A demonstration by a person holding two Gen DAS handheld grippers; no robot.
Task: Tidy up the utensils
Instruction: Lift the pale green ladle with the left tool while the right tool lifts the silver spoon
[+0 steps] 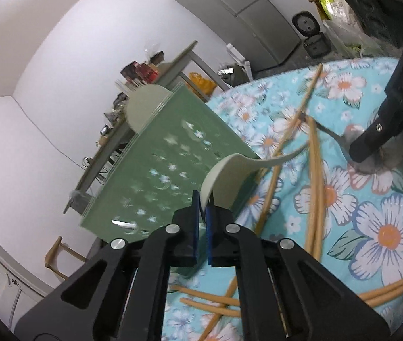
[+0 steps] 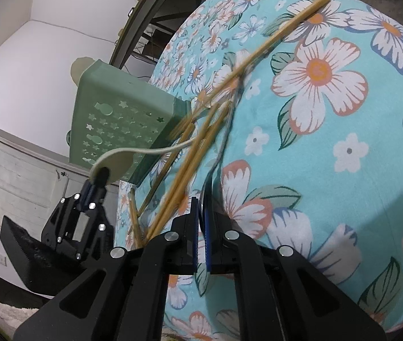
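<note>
My left gripper (image 1: 203,201) is shut on the bowl of a cream spoon (image 1: 229,176), held just above the table; its thin handle curves off to the right. Behind the spoon a green utensil holder (image 1: 167,164) with star cut-outs lies on its side. Several wooden chopsticks (image 1: 315,176) lie scattered on the floral cloth. My right gripper (image 1: 363,153) is at the right, shut on a grey metal spoon (image 1: 336,137). The right wrist view shows my right gripper (image 2: 201,201) pinching that grey spoon (image 2: 220,153), with my left gripper (image 2: 96,182), cream spoon (image 2: 116,159), holder (image 2: 121,119) and chopsticks (image 2: 190,164) to the left.
A turquoise floral cloth (image 1: 386,227) covers the round table. Beyond it stand a cluttered side table (image 1: 144,74), a grey cabinet (image 1: 244,14), a rice cooker (image 1: 306,25) and bags on the floor. A wooden chair (image 1: 56,258) stands low left.
</note>
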